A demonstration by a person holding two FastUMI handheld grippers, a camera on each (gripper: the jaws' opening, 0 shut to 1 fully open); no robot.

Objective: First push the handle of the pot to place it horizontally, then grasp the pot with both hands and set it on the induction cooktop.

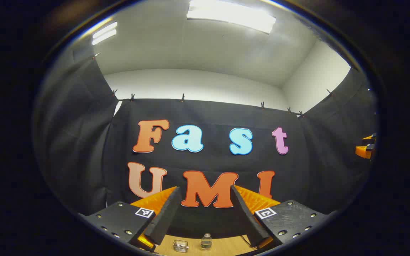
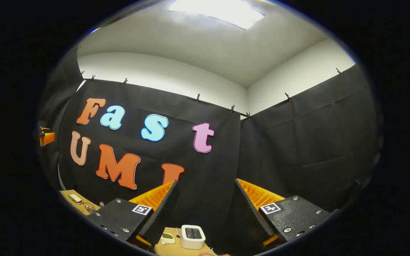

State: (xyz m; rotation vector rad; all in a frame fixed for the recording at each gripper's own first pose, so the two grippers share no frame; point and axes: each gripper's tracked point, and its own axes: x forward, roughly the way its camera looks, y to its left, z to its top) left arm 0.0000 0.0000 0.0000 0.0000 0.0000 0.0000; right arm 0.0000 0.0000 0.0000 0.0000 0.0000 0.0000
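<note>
Your left gripper [image 1: 205, 209] is open and holds nothing. So is your right gripper [image 2: 205, 206]. One small bottle [image 1: 206, 241] and one clear box [image 1: 180, 245] sit on the table [image 1: 226, 246]. One white toaster [image 2: 192, 236] sits below your right gripper.

No readable text, number or brand can be made out on any object. The left gripper [image 1: 205, 213] and right gripper [image 2: 205, 209] each carry two small square black-and-white marker tags, coded patterns rather than words. Items on the counter [image 1: 222, 247] are too small to read.
</note>
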